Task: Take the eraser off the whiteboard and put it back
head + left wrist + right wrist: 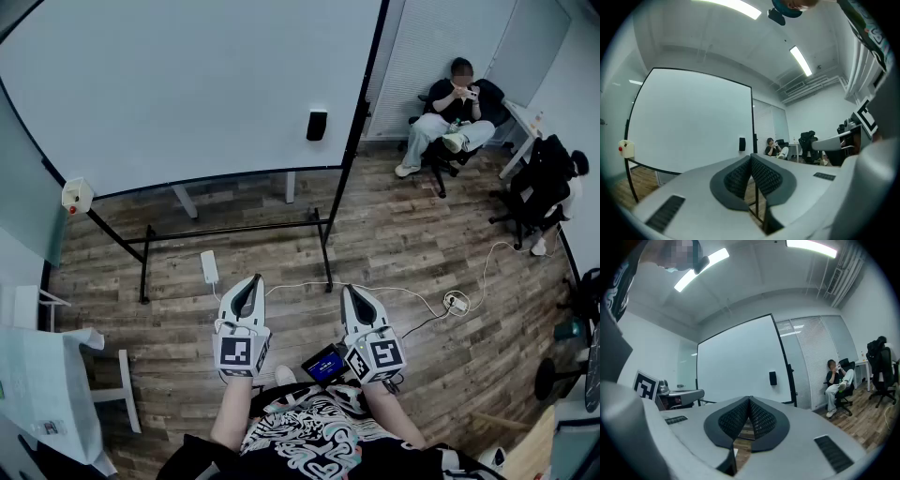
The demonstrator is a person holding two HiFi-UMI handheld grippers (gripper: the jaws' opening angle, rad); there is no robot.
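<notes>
A black eraser (317, 125) clings to the right part of the big whiteboard (187, 84), well ahead of both grippers. It also shows as a small dark block in the left gripper view, eraser (742, 144), and in the right gripper view, eraser (773, 378). My left gripper (248, 281) and right gripper (354, 292) are held side by side, low and close to my body, pointing level at the board. Both are shut with their tips touching and nothing between them: left gripper (750, 156), right gripper (749, 399).
The whiteboard stands on a black frame (234, 230) on wooden flooring. A person (450, 108) sits on a chair at the back right, beside another office chair (544, 192). A cable and power strip (457, 302) lie on the floor. A white table (42, 384) stands at the left.
</notes>
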